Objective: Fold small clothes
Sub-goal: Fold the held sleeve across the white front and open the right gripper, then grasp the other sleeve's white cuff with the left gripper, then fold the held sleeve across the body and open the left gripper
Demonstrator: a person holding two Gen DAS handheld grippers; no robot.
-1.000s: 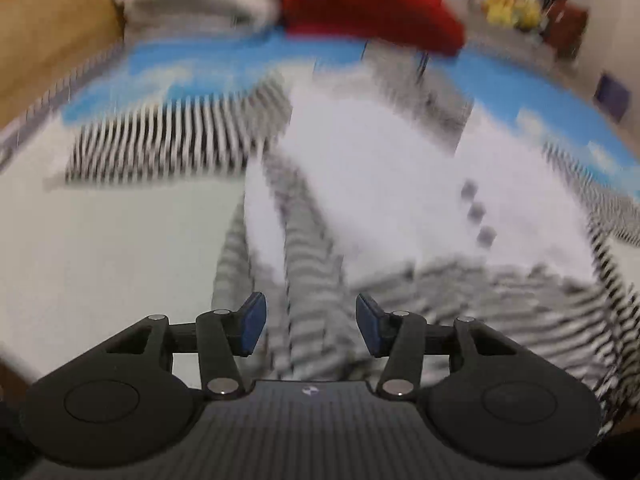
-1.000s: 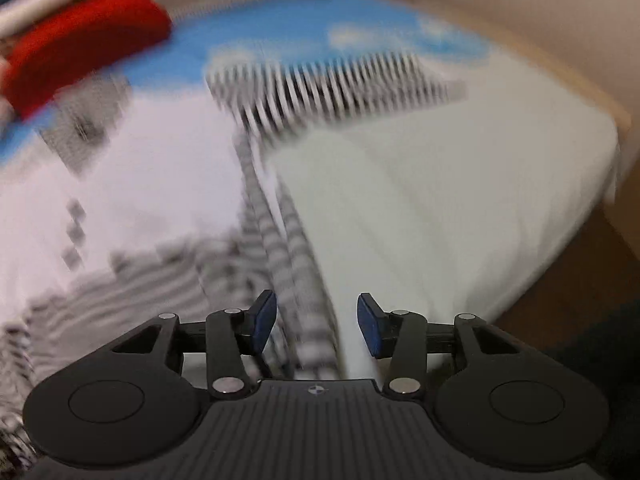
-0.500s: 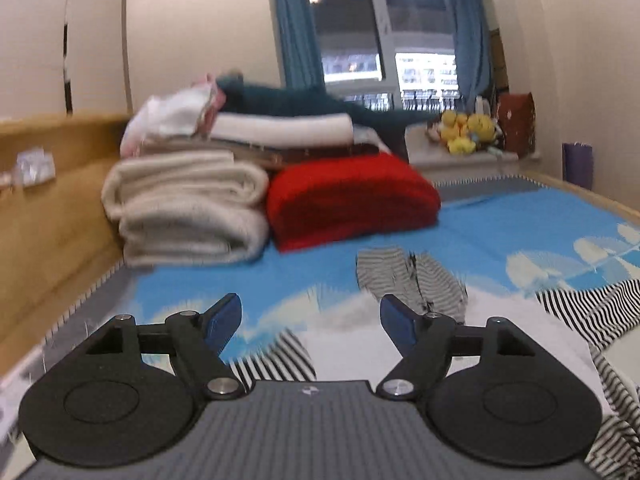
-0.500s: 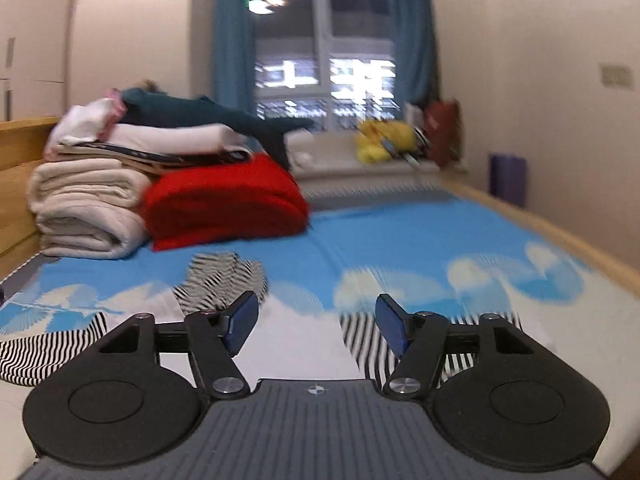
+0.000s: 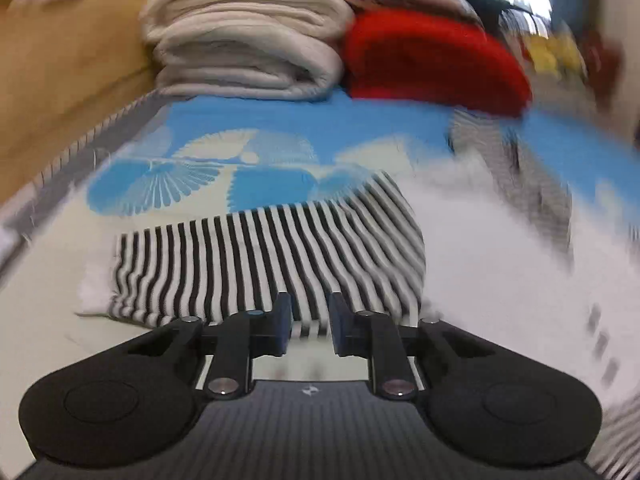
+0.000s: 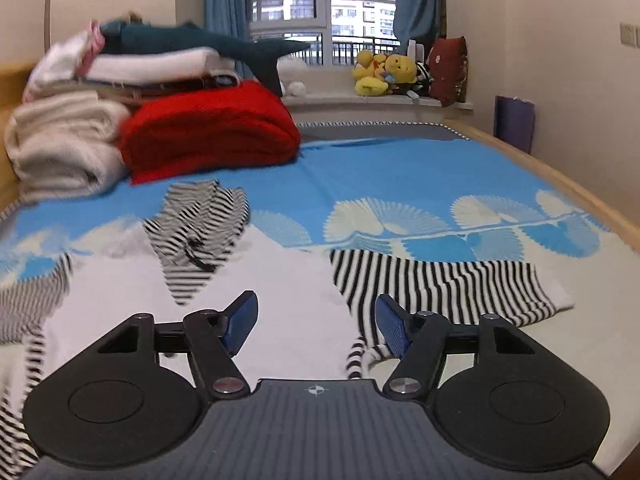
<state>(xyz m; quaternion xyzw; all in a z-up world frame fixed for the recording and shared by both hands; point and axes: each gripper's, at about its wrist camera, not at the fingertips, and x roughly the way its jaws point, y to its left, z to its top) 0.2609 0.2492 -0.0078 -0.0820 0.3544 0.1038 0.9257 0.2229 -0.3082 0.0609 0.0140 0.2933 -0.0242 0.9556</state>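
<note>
Fold barely begun. The small white garment with black-and-white striped sleeves (image 6: 280, 312) lies spread flat across the near half of the bed with the blue-and-cream fan-print cover (image 6: 400, 184). One striped sleeve (image 5: 264, 264) reaches toward the bed's left edge, the other striped sleeve (image 6: 440, 284) toward the right edge, and the striped hood (image 6: 200, 232) points at the far end. No sleeve folded in yet, body not doubled; all folds left, judging by how it lies.

Your left gripper (image 5: 306, 326) sits at the near hem of the left sleeve, jaws closing, narrow gap; the blur hides whether cloth is between the pads. Your right gripper (image 6: 316, 328) hovers over the white body beside the right sleeve, jaws wide apart, nothing in them.

Versus half a second ago: left view dropped from the folded cream blankets (image 5: 248, 40) and red folded blanket (image 5: 432, 60) down onto the sleeve, jaws narrowed from wide. Right view hardly changed, jaws as wide.
</note>
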